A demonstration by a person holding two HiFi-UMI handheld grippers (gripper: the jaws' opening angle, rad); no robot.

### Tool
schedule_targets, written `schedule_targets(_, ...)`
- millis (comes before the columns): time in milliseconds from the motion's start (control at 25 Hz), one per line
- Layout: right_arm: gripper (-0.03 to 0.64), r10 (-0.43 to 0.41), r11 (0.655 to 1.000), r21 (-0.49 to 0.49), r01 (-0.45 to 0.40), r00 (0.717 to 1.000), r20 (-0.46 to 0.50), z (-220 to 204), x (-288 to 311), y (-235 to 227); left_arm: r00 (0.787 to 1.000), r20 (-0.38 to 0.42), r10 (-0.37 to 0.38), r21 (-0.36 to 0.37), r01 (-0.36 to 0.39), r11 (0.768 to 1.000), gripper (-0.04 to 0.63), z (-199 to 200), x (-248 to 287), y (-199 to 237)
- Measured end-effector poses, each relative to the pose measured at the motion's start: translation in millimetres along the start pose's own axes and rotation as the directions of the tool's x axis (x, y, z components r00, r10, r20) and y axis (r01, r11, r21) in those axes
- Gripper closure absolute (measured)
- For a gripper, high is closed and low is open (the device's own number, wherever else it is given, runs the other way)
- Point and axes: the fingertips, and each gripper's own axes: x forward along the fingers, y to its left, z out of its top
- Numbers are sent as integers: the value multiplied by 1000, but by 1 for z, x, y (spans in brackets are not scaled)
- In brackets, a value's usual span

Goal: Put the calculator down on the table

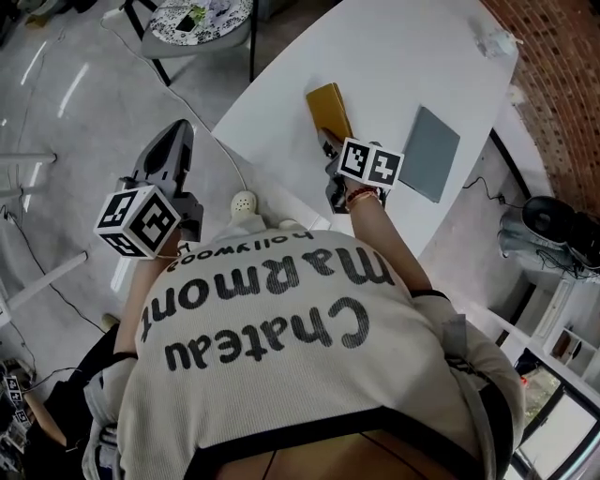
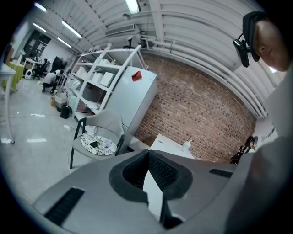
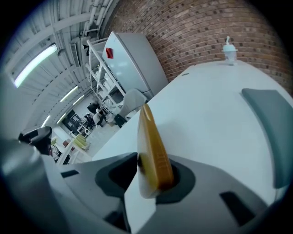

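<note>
Right gripper view, right tongs (image 3: 155, 165) gripping yellow calculator (image 3: 153, 141) by near end, rest reaching ahead over white desk (image 3: 206, 123), left tongs (image 2: 148, 154) closed, empty, shirt (image 1: 281, 328) reads "Chateau Marmont hollywood"

Brick-walled workshop under strip lights (image 2: 132, 5)
Ahead of the left claw (image 2: 147, 157) stood a grey chair (image 2: 107, 123) and white shelving (image 2: 98, 77) beside a red brick wall (image 2: 197, 114); the floor (image 2: 27, 151) was pale and glossy.
</note>
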Motion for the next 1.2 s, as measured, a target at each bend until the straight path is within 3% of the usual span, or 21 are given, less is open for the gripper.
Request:
schedule_targets(600, 425, -91, 995, -28, 93, 994, 67, 23, 2, -21, 999, -2, 33, 4, -33, 999, 595, -2, 2, 2)
schedule_targets(800, 342, -144, 988, -41, 148, 986, 80, 26, 0, -30, 999, 0, 40, 0, -40, 999, 595, -2, 0, 1)
schedule_targets(1040, 339, -147, 987, -60, 152, 986, 75, 26, 4, -30, 999, 4, 49, -1, -49, 999, 595, -3, 1, 3)
schedule_targets(1200, 304, -194, 978, -64, 200, 977, 90, 29, 5, -36, 999, -5, 37, -24, -37, 999, 595, -5, 10, 7)
